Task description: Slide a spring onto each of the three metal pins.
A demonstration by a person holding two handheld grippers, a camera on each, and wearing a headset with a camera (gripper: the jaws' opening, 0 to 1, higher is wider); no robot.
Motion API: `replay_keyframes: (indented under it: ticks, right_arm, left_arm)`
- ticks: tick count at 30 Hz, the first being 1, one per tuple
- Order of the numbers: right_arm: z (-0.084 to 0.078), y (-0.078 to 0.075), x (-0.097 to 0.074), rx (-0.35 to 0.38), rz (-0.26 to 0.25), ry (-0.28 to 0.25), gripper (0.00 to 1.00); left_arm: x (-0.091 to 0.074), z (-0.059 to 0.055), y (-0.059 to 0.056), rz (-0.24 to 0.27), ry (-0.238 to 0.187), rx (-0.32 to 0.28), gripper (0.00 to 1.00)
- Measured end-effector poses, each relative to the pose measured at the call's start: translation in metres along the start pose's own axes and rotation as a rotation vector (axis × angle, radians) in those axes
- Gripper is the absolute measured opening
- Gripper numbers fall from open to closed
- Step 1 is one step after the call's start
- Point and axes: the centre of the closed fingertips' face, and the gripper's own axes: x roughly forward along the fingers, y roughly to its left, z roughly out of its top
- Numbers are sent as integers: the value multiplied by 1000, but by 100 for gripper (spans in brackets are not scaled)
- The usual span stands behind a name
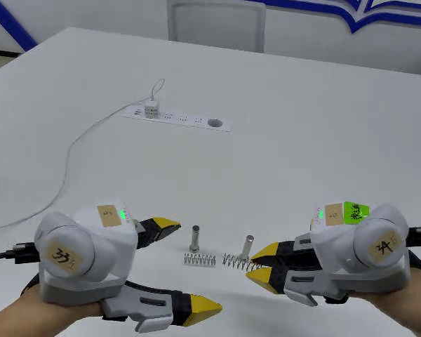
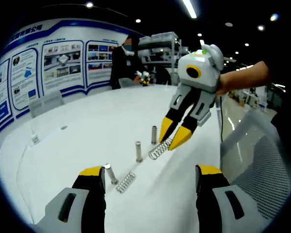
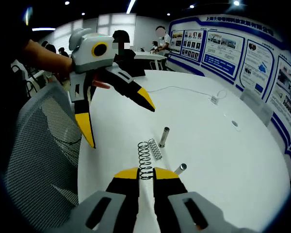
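Observation:
Two short metal pins [image 1: 194, 239] [image 1: 246, 247] stand upright on the white table [image 1: 302, 140]. A loose spring [image 1: 199, 260] lies flat beside the left pin. My right gripper [image 1: 262, 264] is shut on the end of a second spring [image 1: 236, 262], which points toward the right pin. In the right gripper view this held spring [image 3: 145, 162] sticks out from between the closed jaws. My left gripper [image 1: 184, 265] is open and holds nothing, just left of the pins. The left gripper view has three pins in a row, the farthest pin [image 2: 154, 134] behind the right gripper [image 2: 173, 138].
A flat white strip [image 1: 175, 117] with a small plug [image 1: 151, 109] and a cable lies further back on the table. A mesh chair [image 3: 43, 145] stands at the table's near edge. A person [image 2: 126, 58] stands in the background.

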Motion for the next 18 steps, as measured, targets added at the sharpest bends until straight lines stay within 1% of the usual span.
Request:
replay_keyframes:
  ticks: [2, 5, 9, 11, 15, 16, 18]
  right_arm:
    - [2, 4, -2, -19, 8, 2, 11]
    - [5, 8, -4, -37, 17, 0, 11]
    - [3, 13, -4, -70, 35, 10, 11]
    - [3, 15, -5, -73, 40, 13, 11]
    - [3, 22, -6, -101, 54, 21, 11]
    - [4, 22, -6, -103, 55, 20, 11]
    - [5, 24, -6, -104, 60, 17, 11]
  left_arm:
    - [2, 0, -4, -22, 4, 6, 72]
    - [4, 0, -10, -50, 11, 31, 66]
    - [6, 0, -15, -78, 12, 43, 61]
    - [7, 0, -17, -90, 16, 48, 56]
    - [9, 5, -23, -128, -2, 35, 46]
    - [9, 6, -23, -130, -6, 38, 44]
    - [11, 8, -25, -136, -9, 45, 42]
